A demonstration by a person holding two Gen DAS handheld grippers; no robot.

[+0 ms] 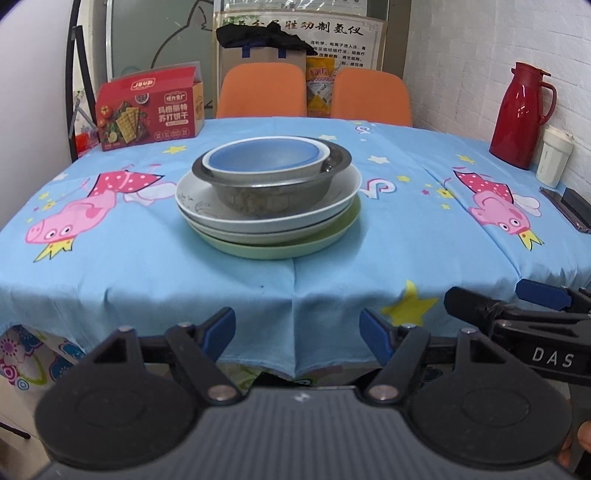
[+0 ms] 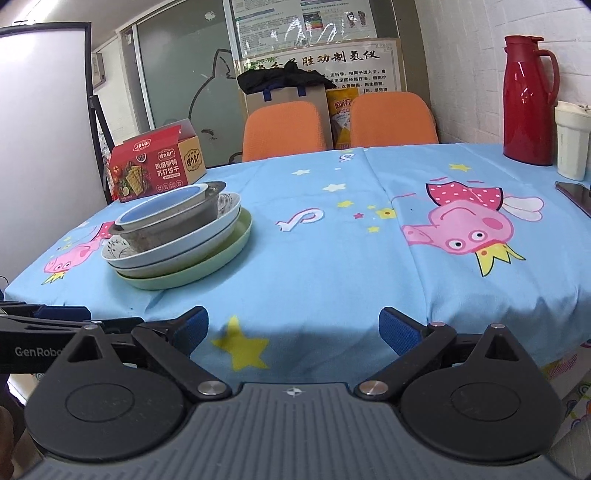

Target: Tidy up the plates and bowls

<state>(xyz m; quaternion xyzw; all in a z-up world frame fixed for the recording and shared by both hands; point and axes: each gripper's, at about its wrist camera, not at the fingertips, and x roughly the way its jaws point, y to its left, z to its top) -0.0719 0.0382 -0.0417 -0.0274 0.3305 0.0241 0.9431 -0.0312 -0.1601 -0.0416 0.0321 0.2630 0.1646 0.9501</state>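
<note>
Plates and bowls sat nested: blue-lined white bowl in steel bowl atop green plate; my left gripper and right gripper gaped empty, so any lift needed level support

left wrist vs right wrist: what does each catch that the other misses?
Left wrist only: the black stand beside the phone, and the right gripper from the side.

Right wrist only: the whiteboard at the far left, the wall poster with a foot chart, and the left gripper from the side.

Both: the dish stack, blue bowl in a metal bowl on plates, plus cracker box, red thermos, two orange chairs. Both grippers are open.
</note>
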